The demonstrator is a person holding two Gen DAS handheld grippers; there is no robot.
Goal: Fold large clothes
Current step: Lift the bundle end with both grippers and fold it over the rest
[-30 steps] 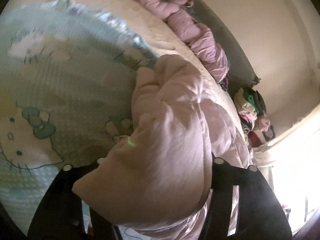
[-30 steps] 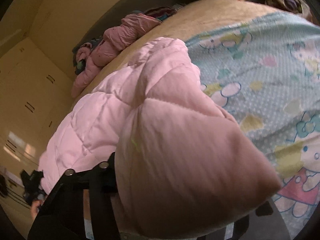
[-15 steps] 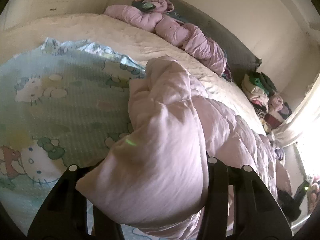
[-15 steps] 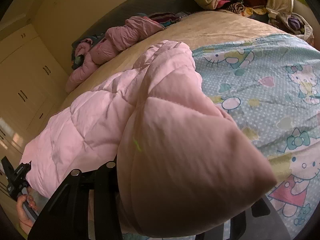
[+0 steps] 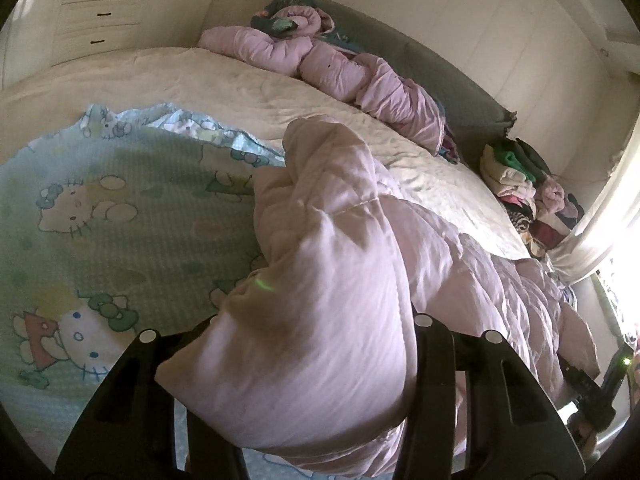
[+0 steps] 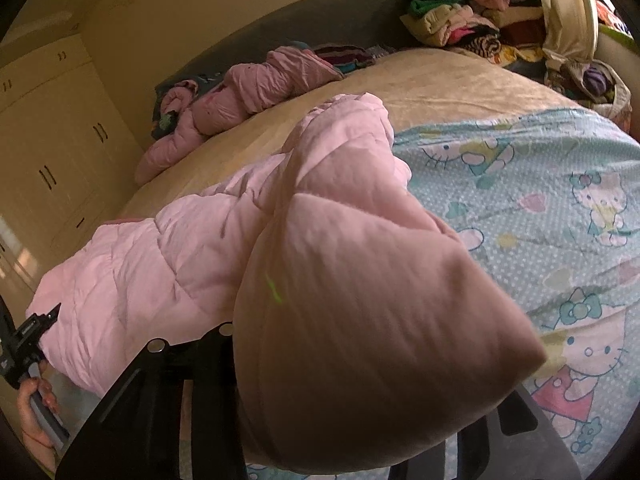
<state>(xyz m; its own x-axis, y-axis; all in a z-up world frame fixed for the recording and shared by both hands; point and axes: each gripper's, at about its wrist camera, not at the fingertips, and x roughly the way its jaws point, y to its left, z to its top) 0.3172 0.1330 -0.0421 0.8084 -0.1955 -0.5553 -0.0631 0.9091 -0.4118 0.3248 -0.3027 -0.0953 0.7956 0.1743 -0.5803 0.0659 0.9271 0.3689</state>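
Observation:
A large pale pink quilted puffer garment [image 5: 340,264] lies across the bed over a light blue cartoon-cat sheet [image 5: 120,208]. My left gripper [image 5: 304,392] is shut on one bulging end of it, the padding swelling between the black fingers [image 5: 432,360]. My right gripper [image 6: 352,380] is shut on the other end of the same pink garment [image 6: 280,208], which fills the middle of the right wrist view and hides the right finger. The garment stretches between the two grippers, lifted at both ends.
A second pink padded garment [image 5: 332,68] lies crumpled by the grey headboard [image 5: 420,52]. A pile of mixed clothes [image 5: 520,184] sits at the bed's far corner. Cream bedspread [image 5: 240,84] covers the rest. Cupboards [image 6: 52,140] stand beside the bed. The other gripper [image 6: 24,344] shows at lower left.
Both grippers have lifted and tilted up with the pink garment still held. More of the headboard, wall and cupboards has come into view.

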